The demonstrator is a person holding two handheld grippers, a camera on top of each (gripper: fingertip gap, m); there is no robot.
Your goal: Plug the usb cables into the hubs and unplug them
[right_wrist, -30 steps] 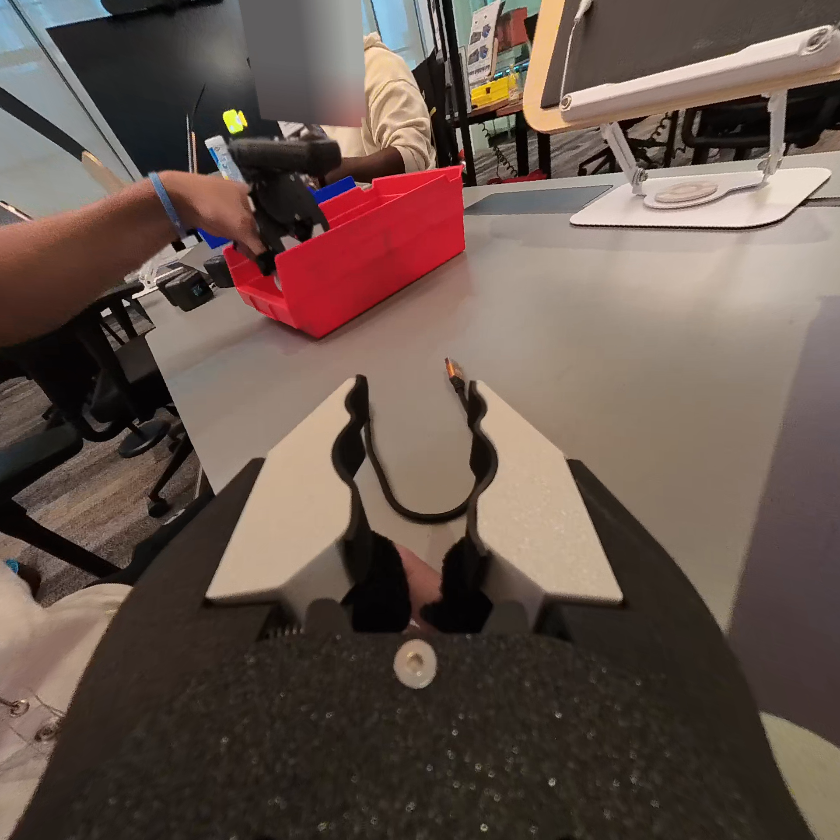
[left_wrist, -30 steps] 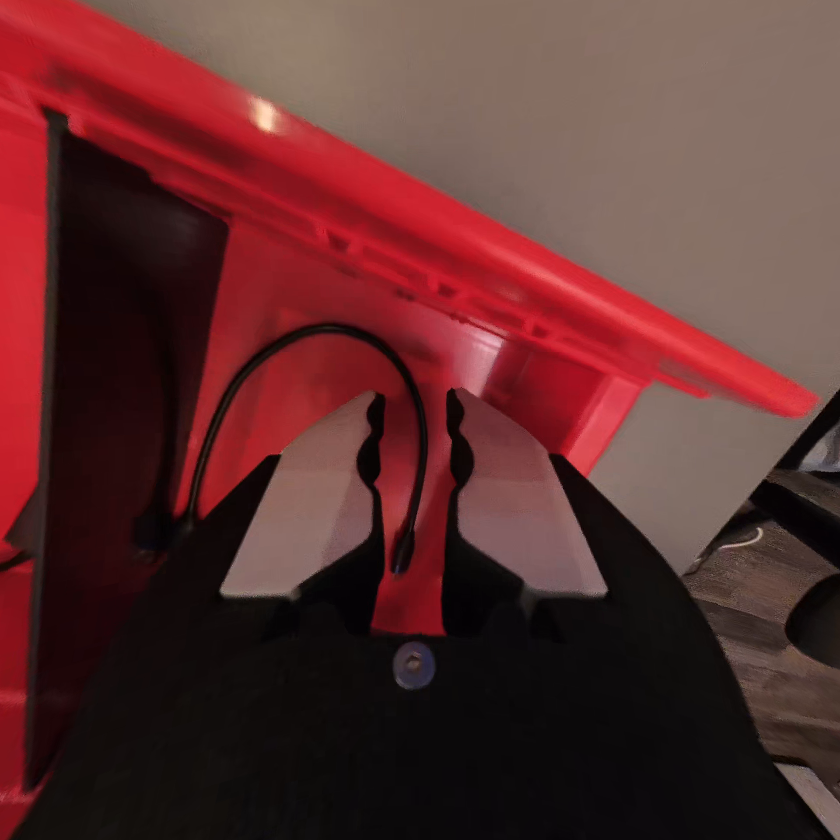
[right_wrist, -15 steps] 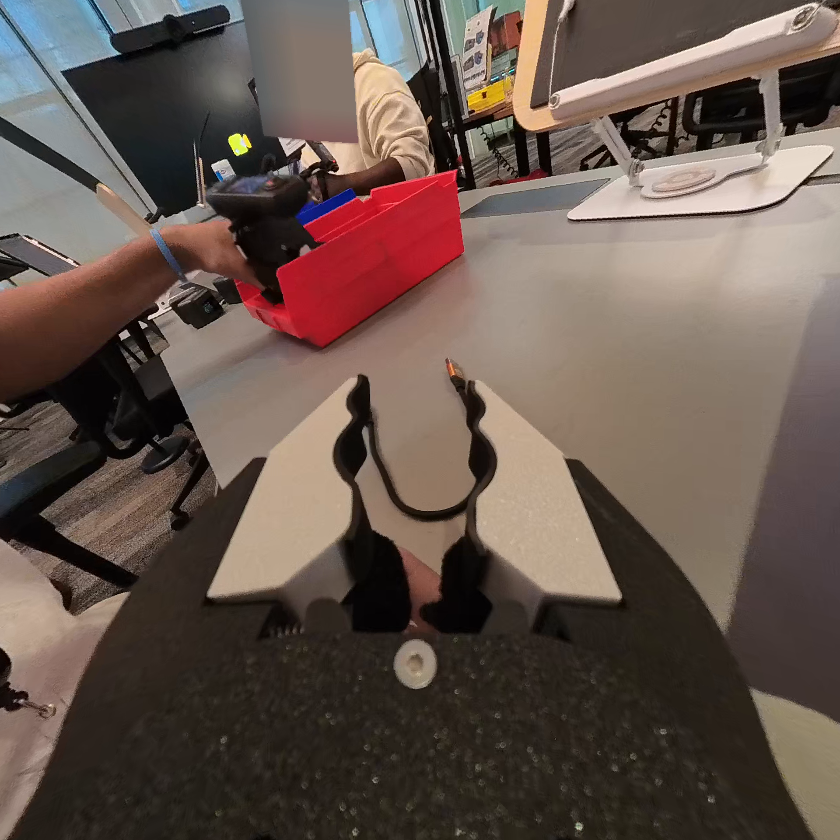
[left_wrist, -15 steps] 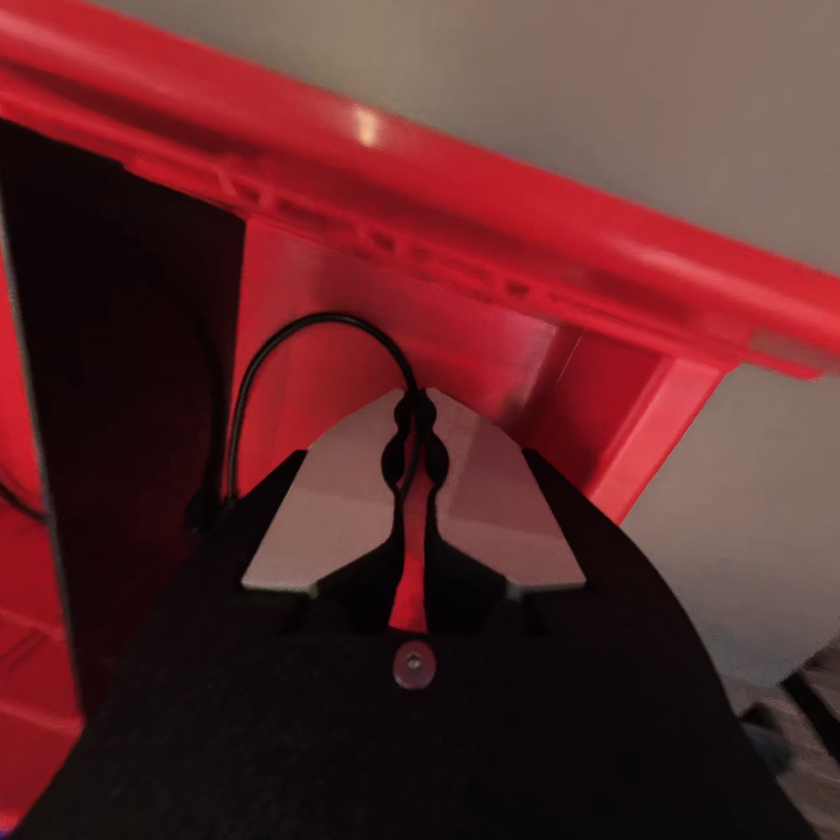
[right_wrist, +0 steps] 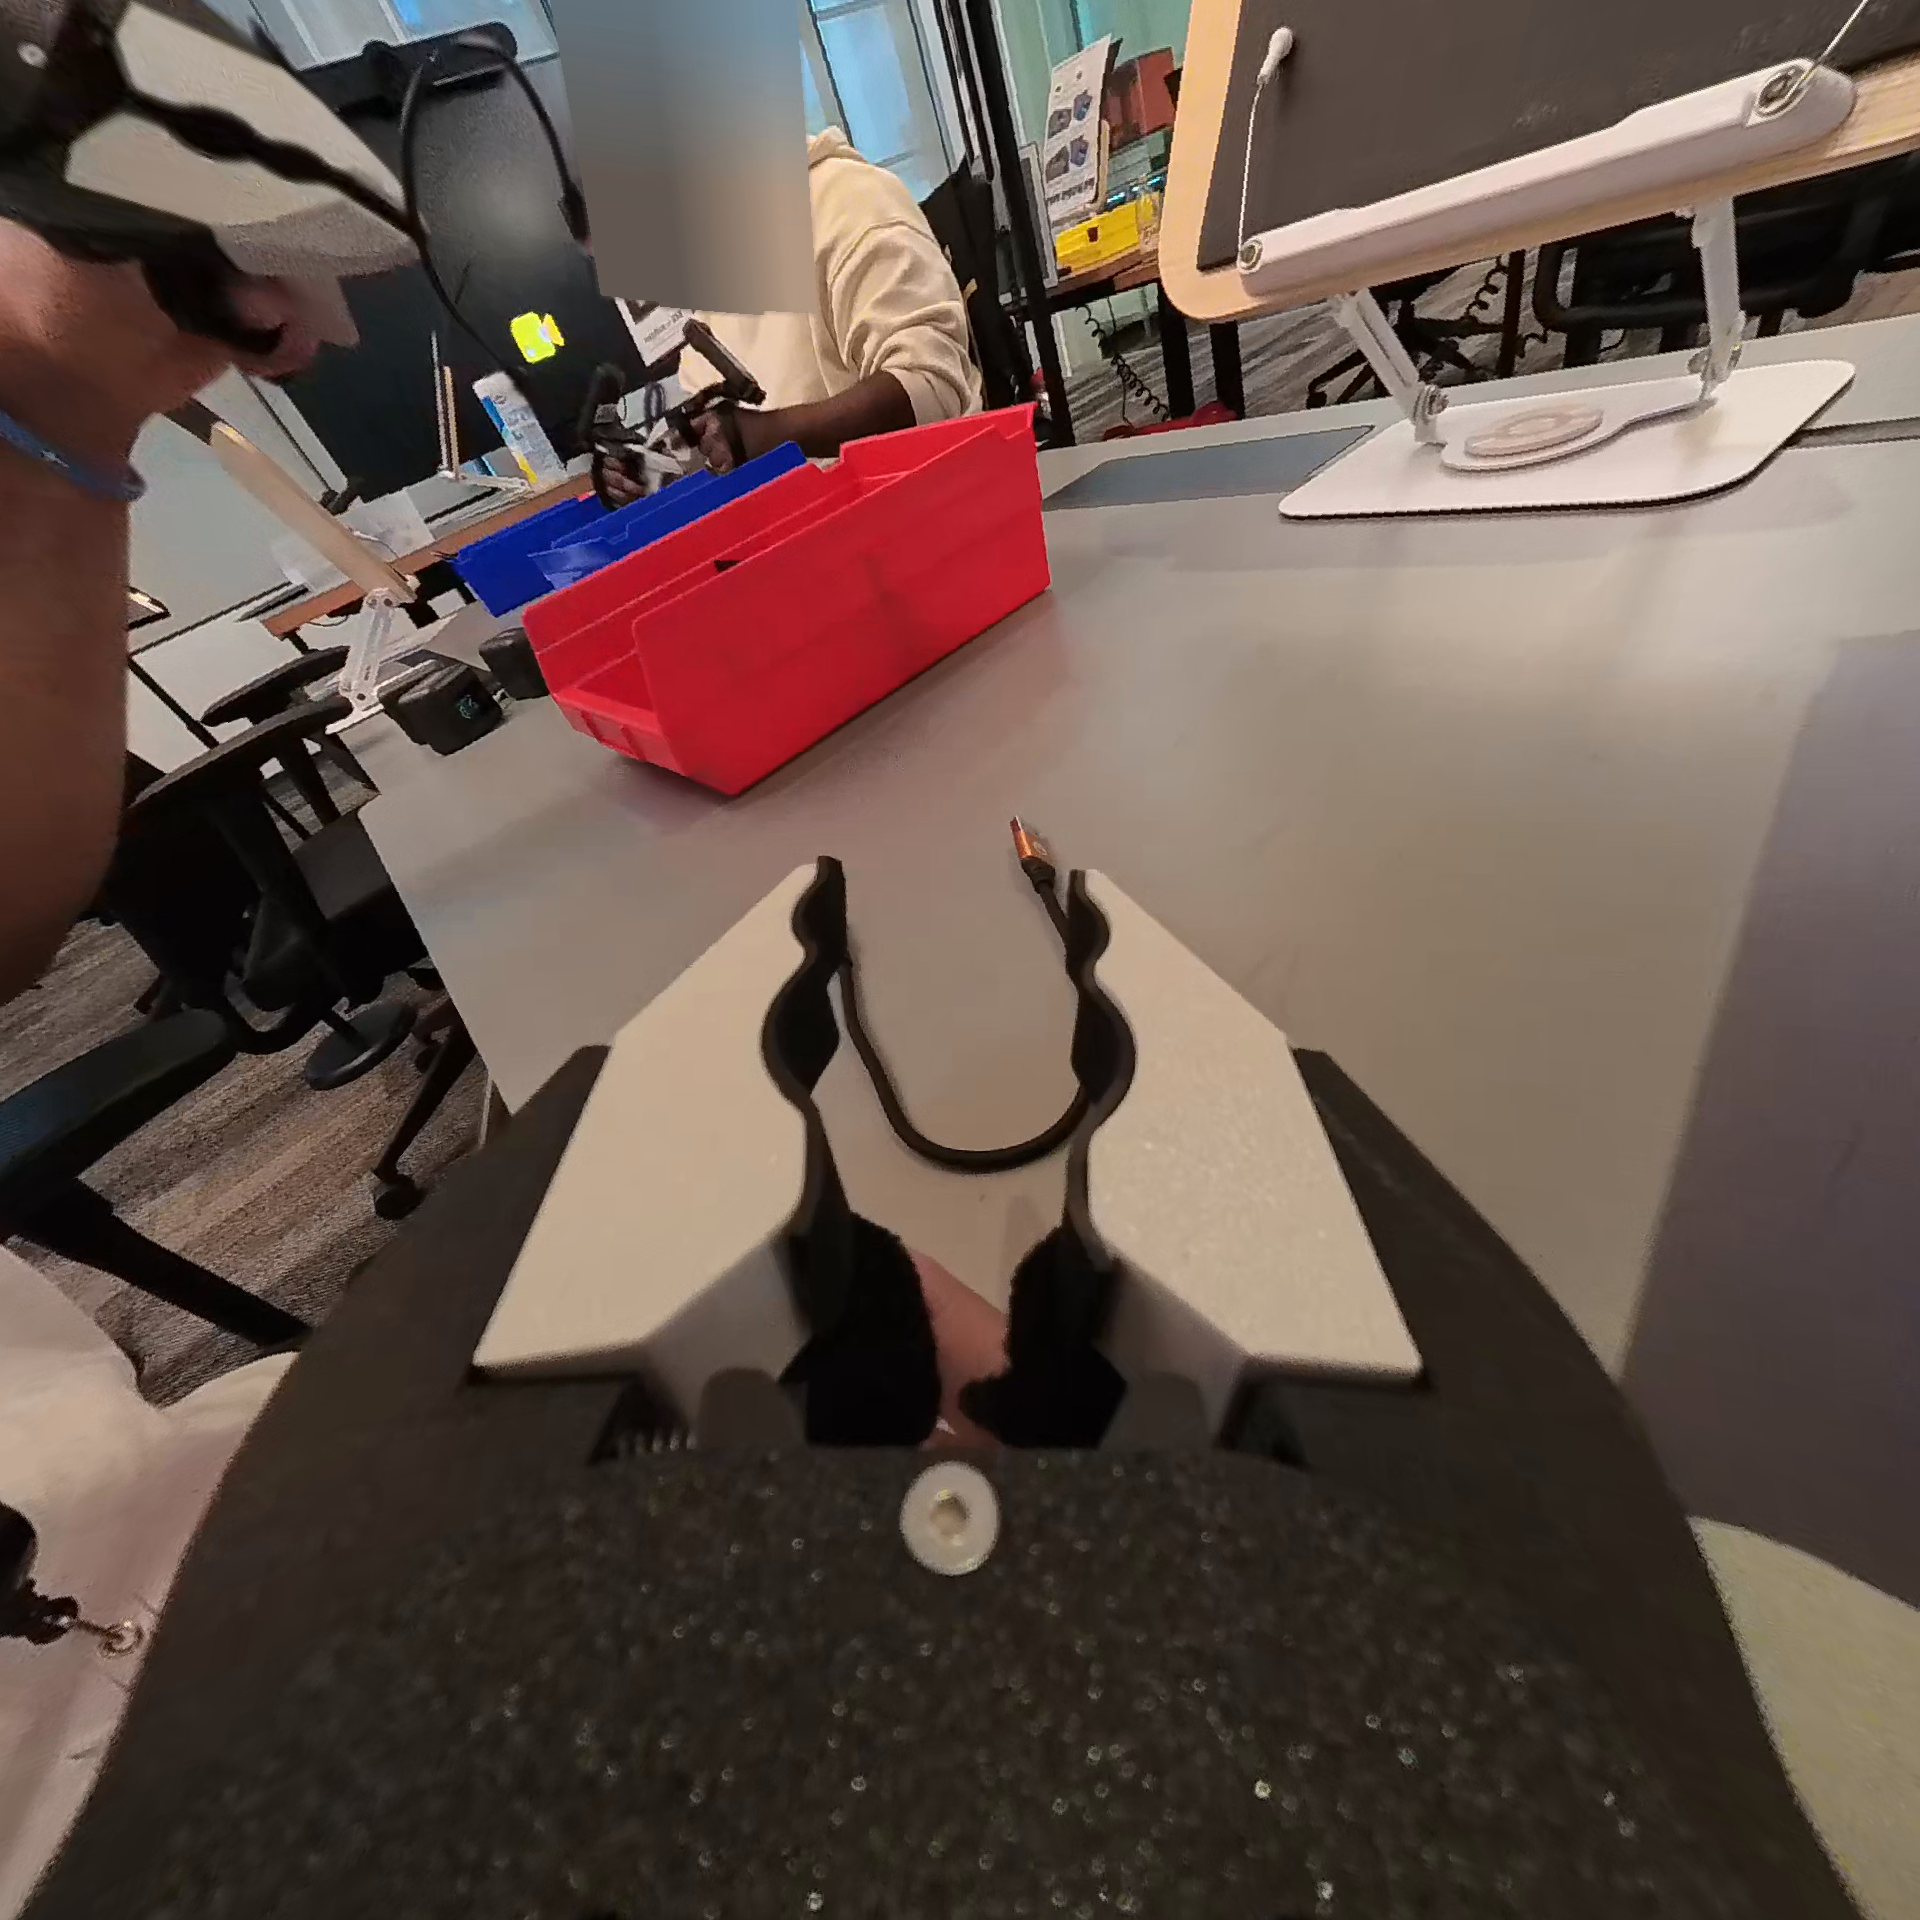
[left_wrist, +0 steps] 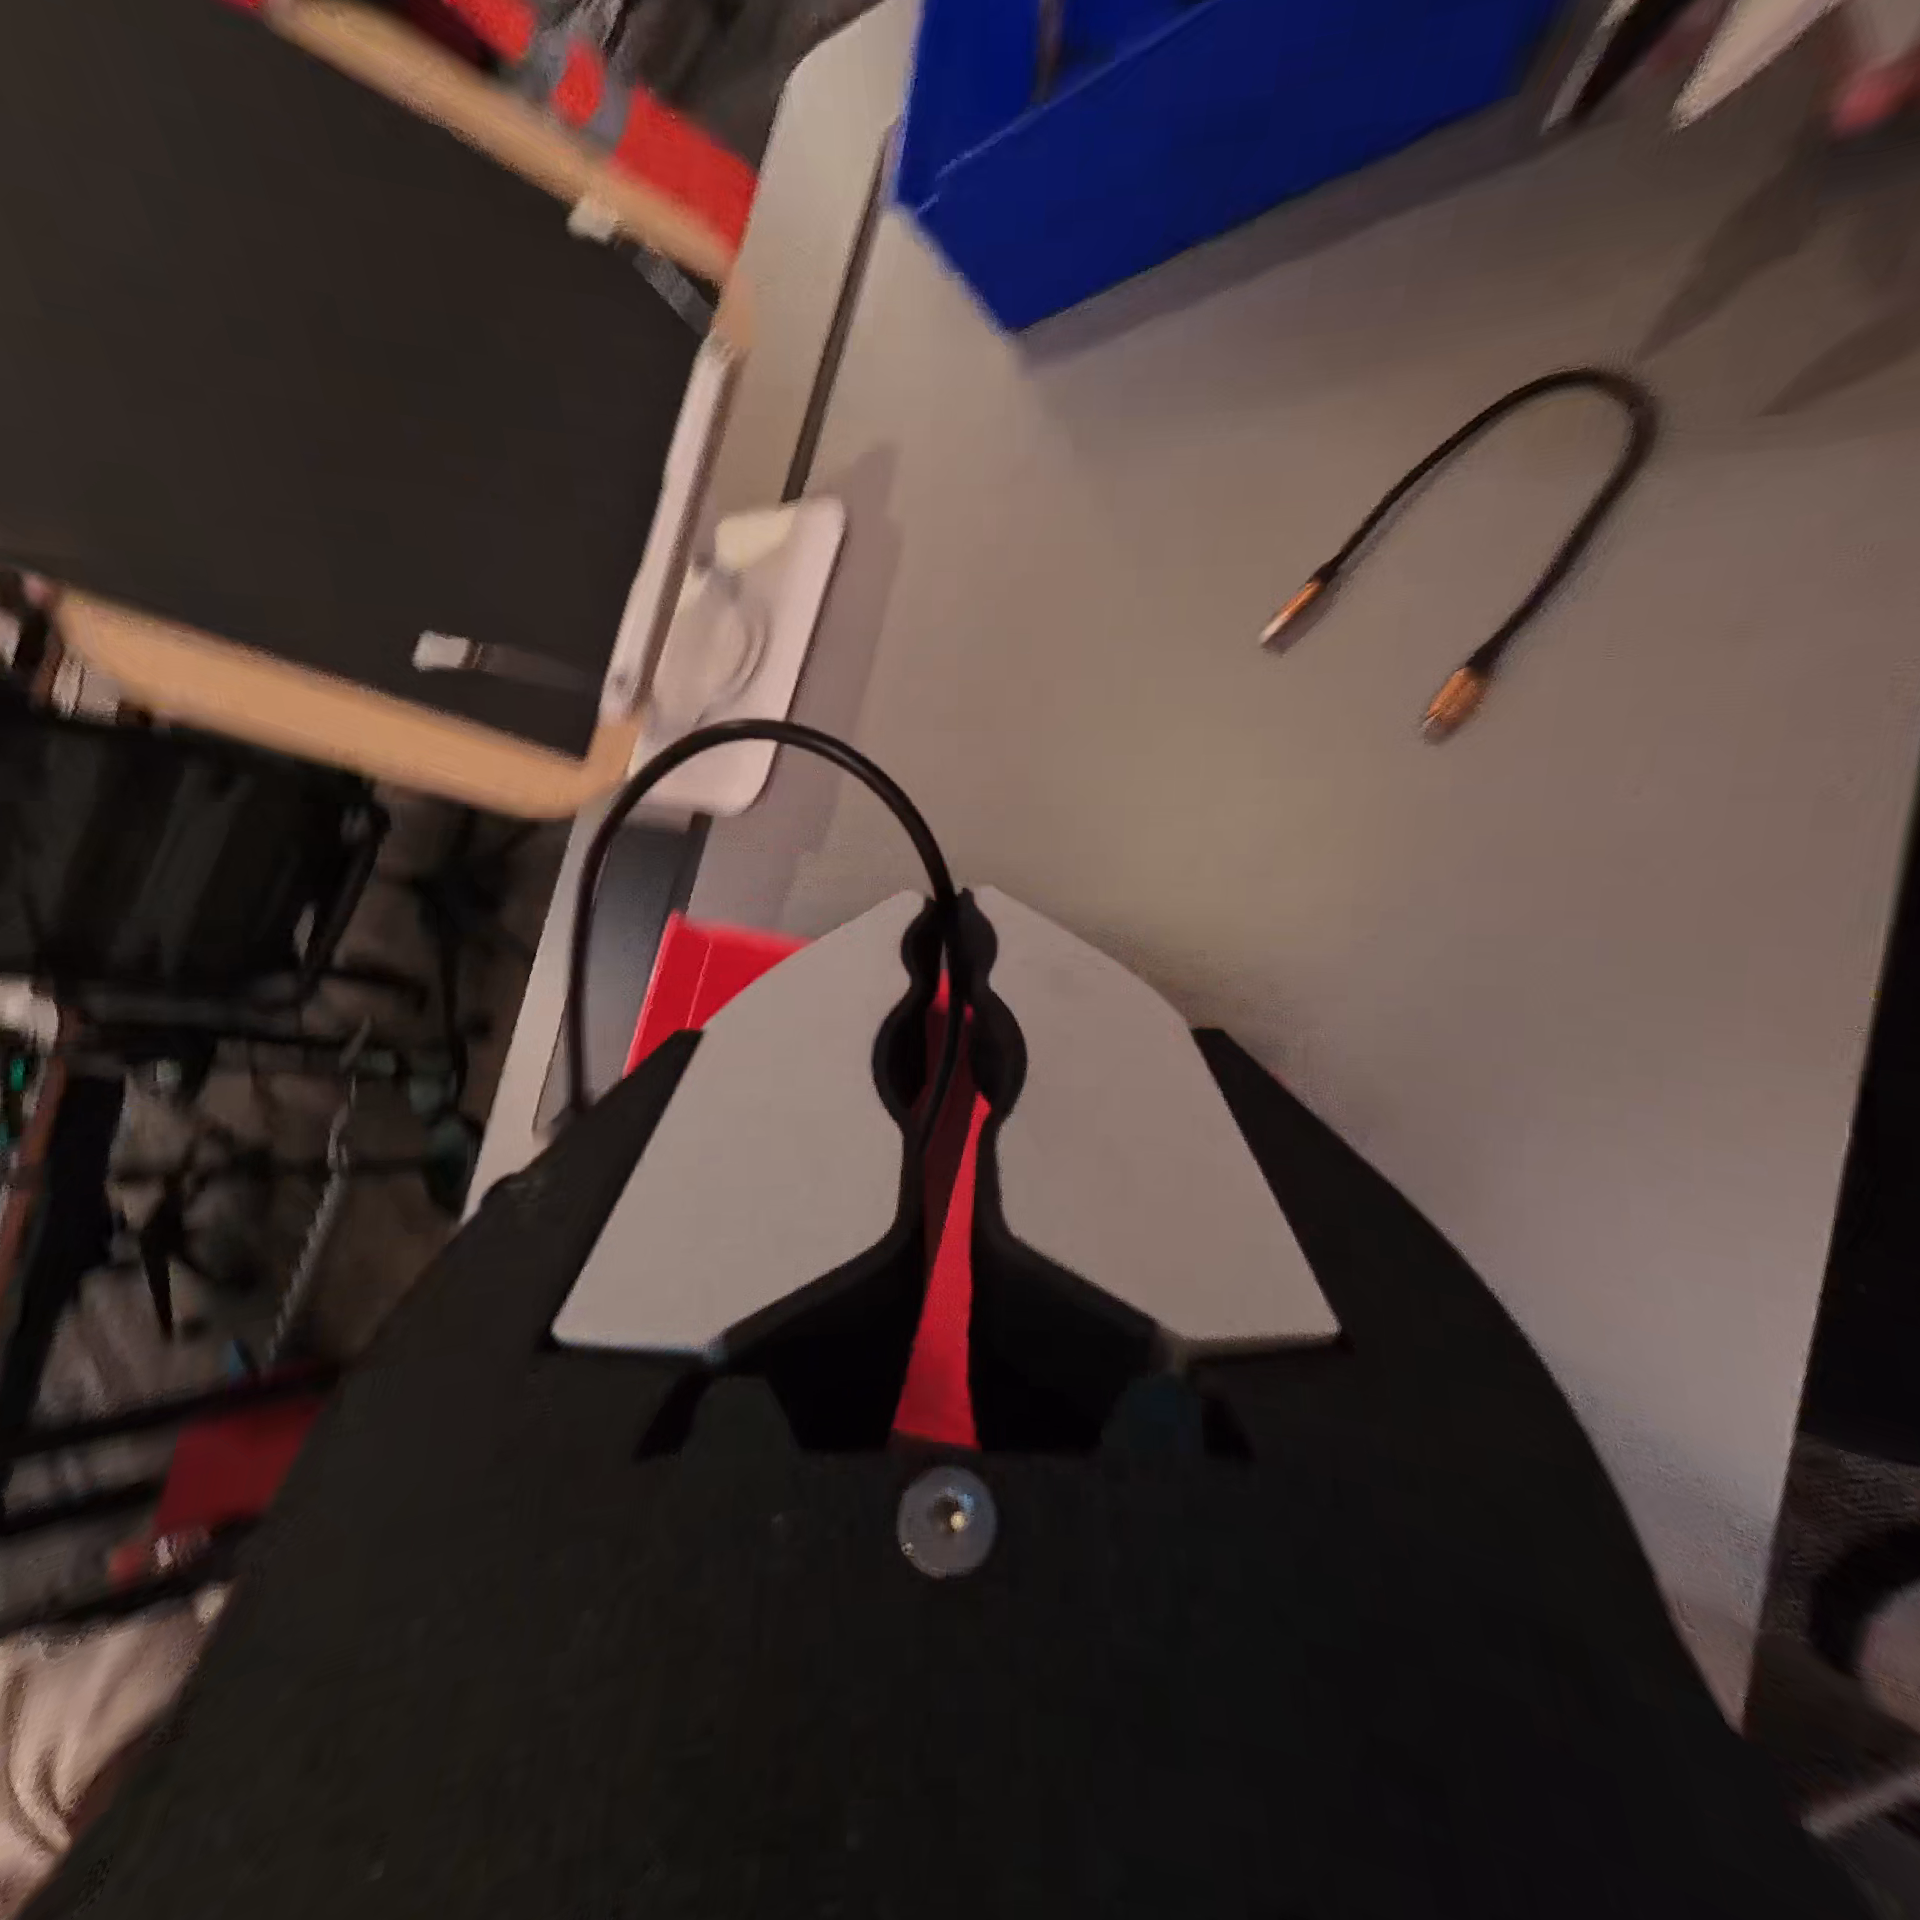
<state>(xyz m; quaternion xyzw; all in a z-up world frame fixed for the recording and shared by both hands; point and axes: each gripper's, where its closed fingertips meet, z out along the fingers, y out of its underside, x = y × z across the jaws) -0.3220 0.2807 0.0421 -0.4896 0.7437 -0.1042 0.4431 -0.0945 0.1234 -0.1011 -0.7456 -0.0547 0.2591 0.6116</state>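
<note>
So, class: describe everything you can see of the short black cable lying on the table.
The short black cable lies flat on the grey table, bent into a U. It looks thin and rubbery, with a copper-coloured metal plug at each end. The open right gripper hovers over it; whether it touches cannot be told.

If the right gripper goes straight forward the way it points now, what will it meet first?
The open right gripper hangs low over the grey table, with a short black cable lying between its fingers. It seems to tilt downward, so it would probably meet the bare table first, just past the cable's copper-coloured plug; depth is unclear.
</note>
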